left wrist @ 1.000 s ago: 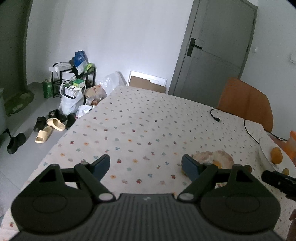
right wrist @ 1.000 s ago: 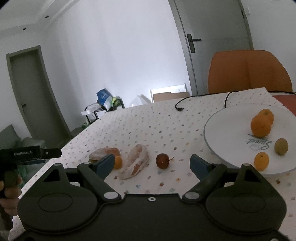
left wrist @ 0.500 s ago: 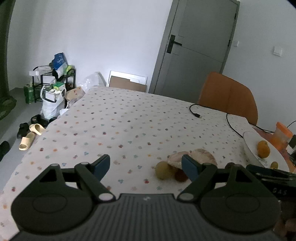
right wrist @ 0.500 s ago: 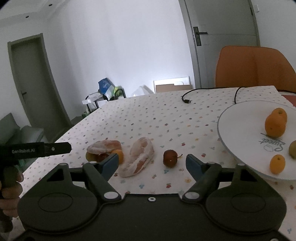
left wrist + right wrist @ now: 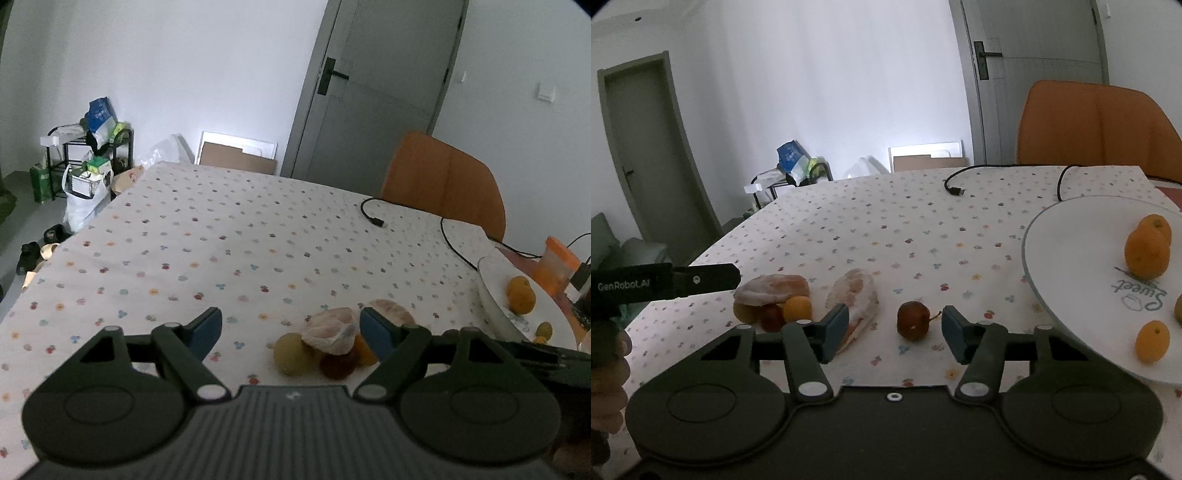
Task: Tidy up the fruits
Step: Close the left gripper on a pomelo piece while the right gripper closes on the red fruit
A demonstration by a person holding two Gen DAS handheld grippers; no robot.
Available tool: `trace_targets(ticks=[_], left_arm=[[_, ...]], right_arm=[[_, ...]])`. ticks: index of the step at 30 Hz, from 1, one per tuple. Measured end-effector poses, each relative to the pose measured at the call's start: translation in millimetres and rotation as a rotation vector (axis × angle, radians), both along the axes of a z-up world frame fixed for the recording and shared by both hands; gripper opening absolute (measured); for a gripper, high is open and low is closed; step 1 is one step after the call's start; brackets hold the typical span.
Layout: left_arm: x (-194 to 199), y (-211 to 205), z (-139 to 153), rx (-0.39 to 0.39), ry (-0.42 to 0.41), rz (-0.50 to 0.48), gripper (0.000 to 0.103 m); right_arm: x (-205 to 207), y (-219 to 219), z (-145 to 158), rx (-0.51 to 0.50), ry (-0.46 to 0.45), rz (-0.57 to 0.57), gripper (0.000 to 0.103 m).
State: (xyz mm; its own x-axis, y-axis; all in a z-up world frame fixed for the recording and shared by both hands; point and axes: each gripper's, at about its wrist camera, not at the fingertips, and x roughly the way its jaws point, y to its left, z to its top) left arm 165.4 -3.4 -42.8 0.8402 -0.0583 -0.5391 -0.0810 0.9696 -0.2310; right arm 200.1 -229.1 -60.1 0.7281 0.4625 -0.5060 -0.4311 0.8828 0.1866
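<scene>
On the tabletop (image 5: pixel 923 236), dark red fruit (image 5: pixel 913 319) is bracketed untouched by the closing right claw (image 5: pixel 894 332); left claw (image 5: pixel 290 334) is held wide, empty.

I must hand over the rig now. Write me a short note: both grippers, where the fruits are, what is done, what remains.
Right gripper: open, jaws have just been closing around the red fruit, not yet touching it.
Left gripper: open, holds nothing, aimed at the pile.
Plate: two oranges, a small orange and a greenish fruit at the edge of view.
On the cloth: two pomelo pieces, and under one of them a yellow-green fruit, a dark red one and a small orange one.
Done: four fruits on the plate.
Left: probably move the rest there, red fruit first.
</scene>
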Motion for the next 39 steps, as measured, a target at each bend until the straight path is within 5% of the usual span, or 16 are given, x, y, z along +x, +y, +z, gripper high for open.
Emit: trace_targets(ticks=[14, 23, 39], left_arm=[[28, -21, -9, 0.014, 0.042, -0.043, 0.077], [25, -17, -10, -0.019, 0.055, -0.065, 0.038], [9, 9, -4, -0.09, 0.013, -0.03, 0.037]], right_arm=[[10, 1, -4, -0.001, 0.047, 0.024, 0.046], [12, 0, -4, -0.013, 0.045, 0.011, 0.043], [11, 3, -4, -0.044, 0.028, -0.017, 0.043]])
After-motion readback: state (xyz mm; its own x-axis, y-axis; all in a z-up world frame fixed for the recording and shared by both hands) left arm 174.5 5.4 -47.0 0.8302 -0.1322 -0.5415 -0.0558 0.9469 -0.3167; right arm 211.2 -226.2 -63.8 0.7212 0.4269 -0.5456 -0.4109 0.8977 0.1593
